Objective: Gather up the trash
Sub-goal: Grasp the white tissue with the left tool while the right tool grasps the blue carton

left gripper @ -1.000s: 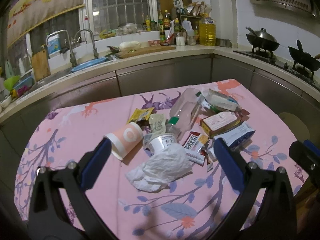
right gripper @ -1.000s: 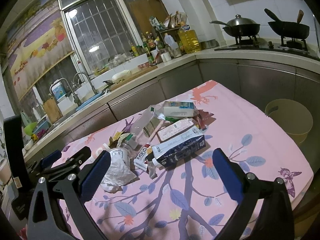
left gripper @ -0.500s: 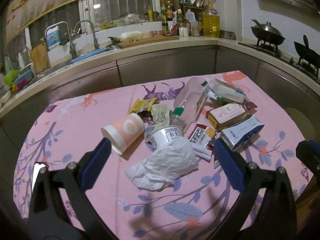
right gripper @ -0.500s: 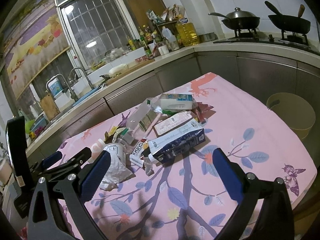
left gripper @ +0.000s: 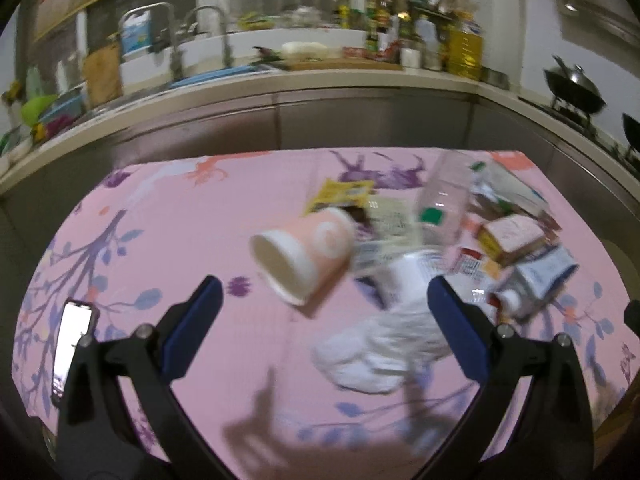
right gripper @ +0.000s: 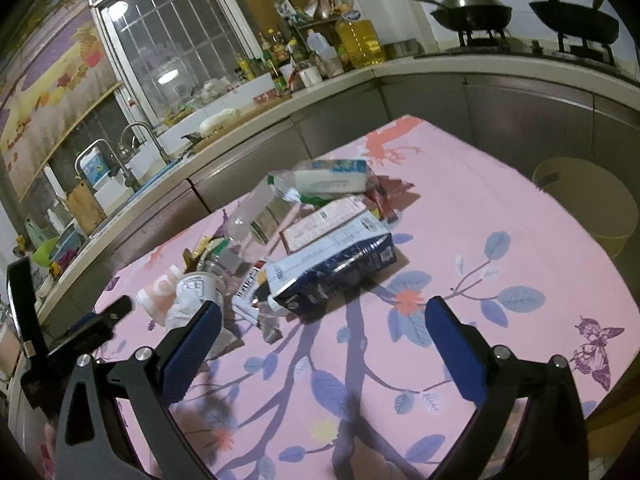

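Both grippers are spread wide and holding nothing. Left gripper (left gripper: 324, 320) hovers right over the crumpled white bag (left gripper: 380, 354), which sits between its fingers, with the tipped pink cup (left gripper: 304, 252) just ahead. Right gripper (right gripper: 322, 334) has the blue carton (right gripper: 332, 262) straight ahead, the rest of the pile behind that, and the bin (right gripper: 588, 200) off to its far right. I'd drop low and bunch the bag's bulk before closing, since it's floppy.

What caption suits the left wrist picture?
Open left gripper hovering above a tipped pink paper cup and crumpled white plastic bag on a pink floral tablecloth.
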The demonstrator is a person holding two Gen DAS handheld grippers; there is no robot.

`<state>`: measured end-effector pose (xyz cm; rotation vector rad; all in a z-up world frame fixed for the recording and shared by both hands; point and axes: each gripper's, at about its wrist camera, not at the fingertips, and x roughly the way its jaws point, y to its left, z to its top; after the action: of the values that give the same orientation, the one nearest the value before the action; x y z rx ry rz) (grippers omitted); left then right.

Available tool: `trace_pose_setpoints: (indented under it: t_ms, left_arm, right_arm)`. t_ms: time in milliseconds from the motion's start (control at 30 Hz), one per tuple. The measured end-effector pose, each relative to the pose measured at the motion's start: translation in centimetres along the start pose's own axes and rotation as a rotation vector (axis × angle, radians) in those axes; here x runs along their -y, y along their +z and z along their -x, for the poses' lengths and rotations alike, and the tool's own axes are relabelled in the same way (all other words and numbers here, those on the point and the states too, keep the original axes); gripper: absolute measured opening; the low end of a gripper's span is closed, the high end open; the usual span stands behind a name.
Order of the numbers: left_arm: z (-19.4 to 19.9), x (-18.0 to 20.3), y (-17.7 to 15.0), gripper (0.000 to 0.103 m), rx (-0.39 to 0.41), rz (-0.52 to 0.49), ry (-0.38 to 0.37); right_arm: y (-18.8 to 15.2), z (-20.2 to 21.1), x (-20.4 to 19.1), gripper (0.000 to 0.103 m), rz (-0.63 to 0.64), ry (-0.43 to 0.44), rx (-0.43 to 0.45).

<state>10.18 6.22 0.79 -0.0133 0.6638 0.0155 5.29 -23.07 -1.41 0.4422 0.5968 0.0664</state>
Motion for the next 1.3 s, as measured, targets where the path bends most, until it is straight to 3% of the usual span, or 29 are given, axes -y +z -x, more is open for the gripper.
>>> trace_pose_setpoints:
  t_ms: [100, 267, 333, 533, 600, 633, 667, 767, 867, 967, 1033, 1133, 1300]
  left_arm:
    - [0.0, -1.4, -0.7, 0.098, 0.014, -0.006, -0.016]
    - [-0.6, -1.6, -2.3, 0.098, -0.016, -0.04, -0.171]
    - [-1.3, -1.0, -2.7, 0.098, -0.049, -0.052, -0.231]
    - [-4.2, 1.7, -3.0, 0.098, -0.113, -0.115, -0.326]
    - [-5.1, 2.5, -3.1, 0.098, -0.121, -0.13, -0.342]
    - [-5.6, 2.8, -3.2, 0.091, -0.132, -0.131, -0.356]
    - [-6.0, 3.1, -3.4, 0.073, -0.148, -0.129, -0.369]
    - [-6.9, 3.7, -4.0, 0.033, -0.225, -0.13, -0.42]
    - [-6.3, 3.7, -4.8, 0.022, -0.233, -0.135, -0.445]
    - [-5.1, 3.6, -5.5, 0.021, -0.244, -0.129, -0.483]
    - [-4.5, 3.6, -5.8, 0.021, -0.253, -0.119, -0.509]
    - [-4.0, 4.0, -6.6, 0.021, -0.277, -0.112, -0.534]
    - [-4.1, 5.2, -7.1, 0.021, -0.301, -0.12, -0.543]
  right_arm:
    - [-0.5, -1.1, 0.7, 0.097, -0.014, -0.018, -0.073]
    - [-1.4, -3.6, 0.3, 0.064, 0.02, 0.045, -0.186]
    - [-1.6, -4.2, 0.3, 0.06, 0.02, 0.049, -0.229]
    - [0.1, -5.3, 2.7, 0.061, -0.087, 0.031, -0.214]
    - [1.2, -5.7, 3.9, 0.065, -0.144, 0.029, -0.216]
    - [1.5, -6.0, 4.2, 0.07, -0.16, 0.027, -0.208]
    - [2.3, -6.1, 4.7, 0.073, -0.177, 0.02, -0.192]
    - [4.6, -6.8, 5.1, 0.076, -0.167, -0.013, -0.136]
    - [6.7, -8.8, 5.2, 0.076, -0.119, -0.055, -0.13]
    - [7.1, -11.7, 5.5, 0.073, -0.096, -0.045, -0.208]
    - [6.7, -12.6, 5.8, 0.059, -0.098, -0.01, -0.257]
    - [5.7, -11.1, 5.6, 0.054, -0.086, 0.014, -0.252]
    - [3.0, -6.7, 4.7, 0.054, -0.024, 0.041, -0.231]
